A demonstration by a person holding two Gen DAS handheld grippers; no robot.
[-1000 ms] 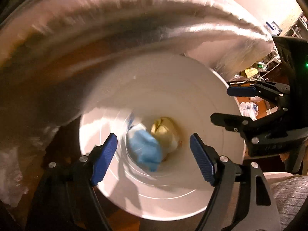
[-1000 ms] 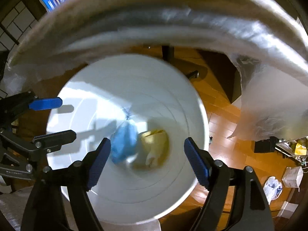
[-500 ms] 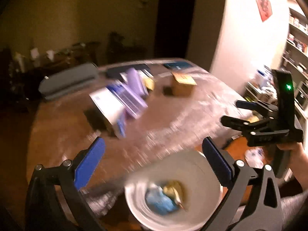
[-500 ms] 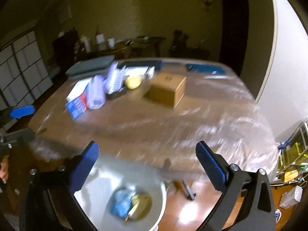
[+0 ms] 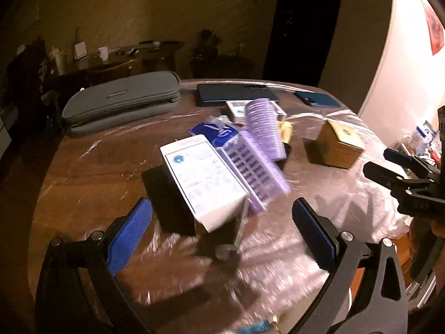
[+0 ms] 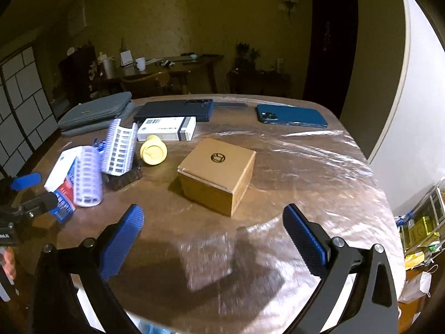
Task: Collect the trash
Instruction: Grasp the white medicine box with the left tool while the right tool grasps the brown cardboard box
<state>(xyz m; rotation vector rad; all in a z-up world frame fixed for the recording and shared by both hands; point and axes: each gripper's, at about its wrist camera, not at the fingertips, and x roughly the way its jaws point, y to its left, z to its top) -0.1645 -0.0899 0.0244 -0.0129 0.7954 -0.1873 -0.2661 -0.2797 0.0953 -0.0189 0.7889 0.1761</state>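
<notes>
My left gripper hangs open and empty above the near edge of the plastic-covered table. Just beyond it lie a white printed box and purple hair rollers. My right gripper is also open and empty, with a brown cardboard box a little past its fingers. A yellow cap-like object lies left of that box. Only a sliver of the white bin, with a blue scrap inside, shows at the bottom edge. Each gripper appears at the side of the other's view.
At the back of the table lie a grey zip case, a dark flat device, a blue phone and a white carton. Clutter and a rack stand on the floor at the right.
Both grippers rose out of the white bin and tilted up to face the tabletop, their jaws spreading wider. The bin with blue and yellow trash slid down to the bottom edge.
</notes>
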